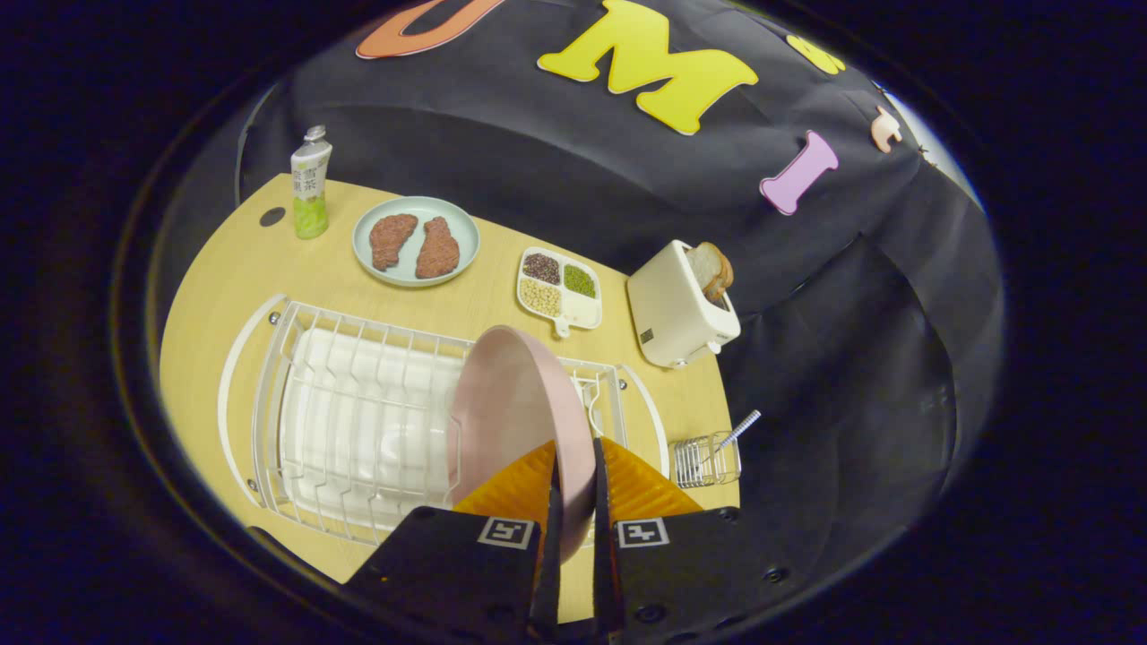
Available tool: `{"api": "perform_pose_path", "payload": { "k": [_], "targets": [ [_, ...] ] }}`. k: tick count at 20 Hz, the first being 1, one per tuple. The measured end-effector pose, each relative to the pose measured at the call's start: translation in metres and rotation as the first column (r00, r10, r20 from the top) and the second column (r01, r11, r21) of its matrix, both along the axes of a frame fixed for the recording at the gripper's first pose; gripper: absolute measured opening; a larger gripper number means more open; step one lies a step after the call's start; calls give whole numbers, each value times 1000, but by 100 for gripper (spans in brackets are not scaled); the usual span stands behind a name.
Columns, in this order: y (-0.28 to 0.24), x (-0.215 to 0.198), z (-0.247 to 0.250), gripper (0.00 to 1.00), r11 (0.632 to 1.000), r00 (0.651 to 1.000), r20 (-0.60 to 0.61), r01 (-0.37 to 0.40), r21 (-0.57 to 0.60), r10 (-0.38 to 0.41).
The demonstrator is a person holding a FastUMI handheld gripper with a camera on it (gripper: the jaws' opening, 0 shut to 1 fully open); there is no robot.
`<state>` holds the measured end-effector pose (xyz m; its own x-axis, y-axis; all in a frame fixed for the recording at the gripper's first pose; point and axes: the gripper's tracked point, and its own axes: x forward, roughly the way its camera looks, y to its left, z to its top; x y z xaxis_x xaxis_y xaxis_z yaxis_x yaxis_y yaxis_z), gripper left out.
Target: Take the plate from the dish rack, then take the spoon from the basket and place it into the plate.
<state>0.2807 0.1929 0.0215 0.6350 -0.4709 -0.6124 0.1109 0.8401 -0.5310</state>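
A pink plate (515, 403) stands on edge between my two fingers, its rim pinched by the gripper (576, 461), which is shut on it. The plate hangs over the right end of the white wire dish rack (349, 421). To the right of the fingers sits a small wire basket (706, 459) at the table's edge, with the spoon (739, 430) sticking out of it, handle up and to the right.
Beyond the rack on the wooden table (224, 269) are a bottle (310, 184), a pale plate with two pieces of meat (416, 242), a divided tray of beans (559, 288) and a white toaster (681, 309) with bread in it.
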Motion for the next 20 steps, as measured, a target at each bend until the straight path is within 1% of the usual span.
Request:
{"api": "perform_pose_path", "payload": {
  "k": [4, 6, 7, 9, 12, 14, 15, 18, 20],
  "targets": [
    [2, -4, 6, 20, 998, 998, 70, 9, -54, -5],
    [-2, -3, 12, 20, 995, 994, 109, -13, -102, 25],
    [-5, -5, 16, 20, 993, 991, 129, -12, -113, 27],
    [-14, -13, 27, 20, 994, 985, 167, -20, -105, 38],
    [-30, -36, 33, 20, 999, 980, 193, -40, -19, 43],
    [-39, -58, 32, 20, 994, 976, 208, -81, 77, 63],
    [-46, -73, 35, 20, 986, 970, 230, -106, 127, 74],
    [-66, -112, 38, 20, 958, 948, 293, -195, 209, 129],
    [-72, -146, 32, 20, 924, 931, 317, -272, 270, 181]
  ]
}}
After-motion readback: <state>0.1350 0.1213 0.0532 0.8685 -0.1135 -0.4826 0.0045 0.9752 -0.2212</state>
